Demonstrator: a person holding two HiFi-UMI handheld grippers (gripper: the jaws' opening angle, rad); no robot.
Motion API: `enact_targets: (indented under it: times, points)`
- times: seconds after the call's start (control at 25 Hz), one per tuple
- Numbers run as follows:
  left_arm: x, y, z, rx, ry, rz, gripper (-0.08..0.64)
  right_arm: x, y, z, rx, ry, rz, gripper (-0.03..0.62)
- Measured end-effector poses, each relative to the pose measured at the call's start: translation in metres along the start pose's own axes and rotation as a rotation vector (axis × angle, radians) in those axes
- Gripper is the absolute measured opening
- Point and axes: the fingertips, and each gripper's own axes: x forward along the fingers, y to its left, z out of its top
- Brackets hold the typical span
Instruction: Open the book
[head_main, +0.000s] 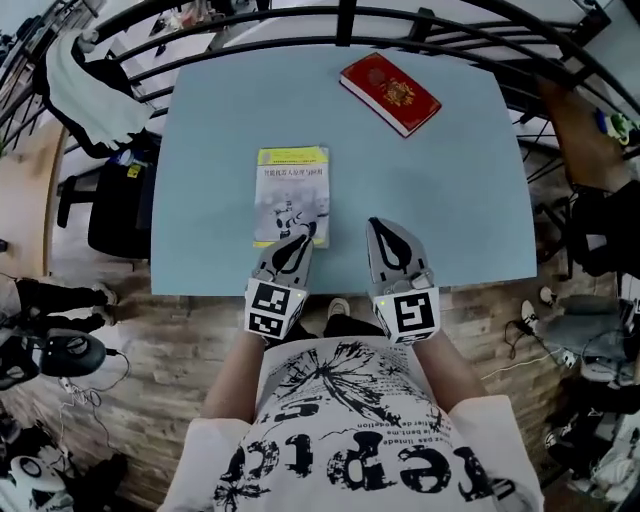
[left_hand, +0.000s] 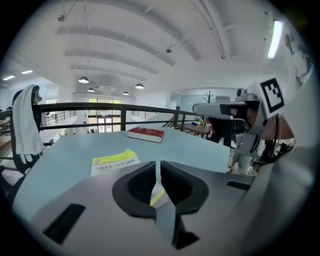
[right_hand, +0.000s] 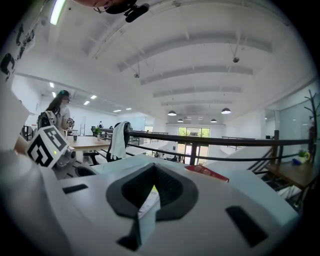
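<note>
The left gripper (head_main: 301, 239) and right gripper (head_main: 381, 226) are hanging squeezed closed and empty by the closed yellow book's (head_main: 291, 188) near end.

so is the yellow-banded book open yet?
No, the yellow-banded book lies flat and closed, front cover up, on the blue table.

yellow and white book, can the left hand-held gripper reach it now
Probably yes: the left hand-held gripper is at the near edge of the yellow and white book, nothing between, though its jaws are shut.
</note>
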Motion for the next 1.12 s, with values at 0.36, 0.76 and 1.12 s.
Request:
enact_targets:
  times: [0.36,0.76,1.12]
  points:
    - [0.045,-0.010,-0.065,0.121,0.204,-0.175,0.167,-0.011,0.010,-0.022,0.000,0.085,-0.127,0.011]
    - [0.082,-0.008,-0.088,0.262,0.289,-0.155,0.185,-0.008,0.016,-0.036,0.029,0.112,-0.204,0.011]
    - [0.077,0.003,-0.076,0.160,0.241,-0.157,0.029,-0.016,0.008,-0.035,0.048,0.121,-0.274,0.011]
